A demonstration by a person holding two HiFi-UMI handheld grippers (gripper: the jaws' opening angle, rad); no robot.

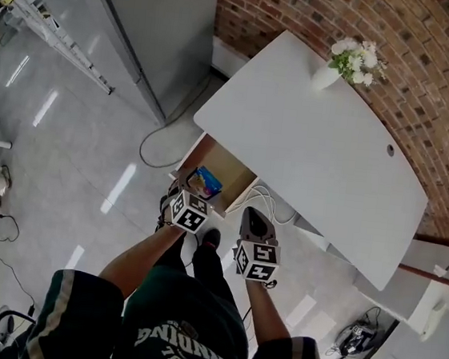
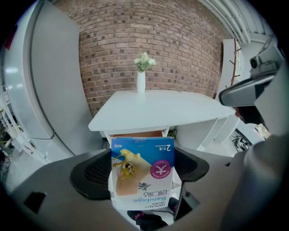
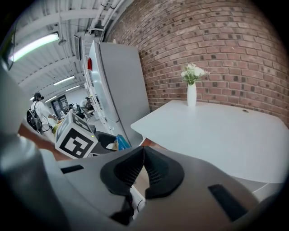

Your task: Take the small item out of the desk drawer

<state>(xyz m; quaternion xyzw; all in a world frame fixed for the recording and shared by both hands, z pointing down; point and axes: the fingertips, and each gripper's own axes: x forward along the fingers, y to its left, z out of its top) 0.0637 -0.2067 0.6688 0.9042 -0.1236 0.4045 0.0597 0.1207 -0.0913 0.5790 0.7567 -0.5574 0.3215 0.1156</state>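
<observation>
One blue bandage box (image 2: pixel 142 173) is clamped between the two black pads (image 2: pixel 92 175) of the left gripper (image 1: pixel 192 197), which press on its two long side edges. The box's long axis runs along the line of the jaws, with the far short end pointing at the desk (image 1: pixel 316 153). Its printed face is turned up toward the gripper's camera, and the lettering reads inverted from there. In the head view the box sits at the open front of the drawer (image 1: pixel 227 169), which is pulled out from under the desk's near edge and shows a brown interior. Whether the box touches the drawer floor cannot be told.

The right gripper (image 3: pixel 143 154) is held beside the left one, also on the drawer side of the desk. Its jaws are pressed together with nothing between them.

On the desk's far corner stands a white vase of white flowers (image 1: pixel 336 70). Behind the desk is a brick wall (image 1: pixel 431 61).
</observation>
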